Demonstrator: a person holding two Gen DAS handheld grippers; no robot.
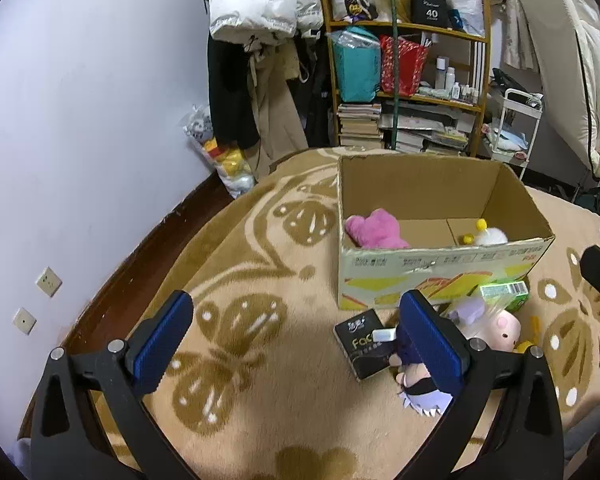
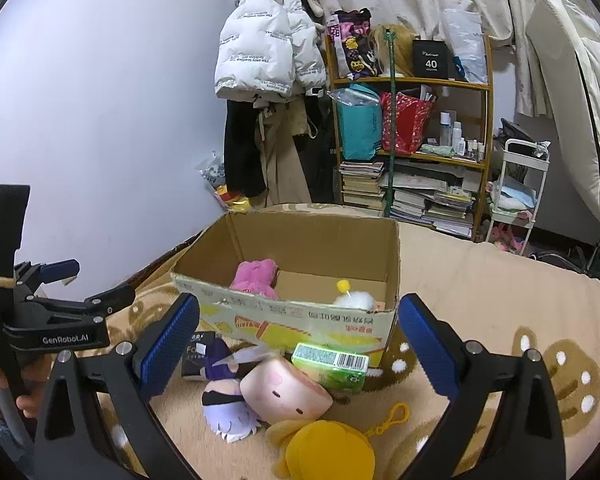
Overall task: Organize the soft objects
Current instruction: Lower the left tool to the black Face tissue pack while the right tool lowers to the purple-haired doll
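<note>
**Both tools empty, between picks**

Left wrist view: the left tool [image 1: 296, 336] has its jaws wide apart over bare blanket [image 1: 260, 264], holding nothing. Ahead and to its right stands the box [image 1: 440, 276], with a pink plush [image 1: 374, 230] and a white plush [image 1: 490, 236] already inside. The loose toys lie just beyond its right finger.

Right wrist view: the right tool [image 2: 298, 336] is also spread and empty. Between its fingers, in front of the box, lie a purple doll [image 2: 228, 408], a pink plush head [image 2: 284, 390] and a yellow plush [image 2: 328, 452]; a green carton [image 2: 332, 364] rests against the head.

Judgement: next is a pick. The right tool seems best placed: lower over one toy, close, then lift into the box, sparing the carton.
</note>
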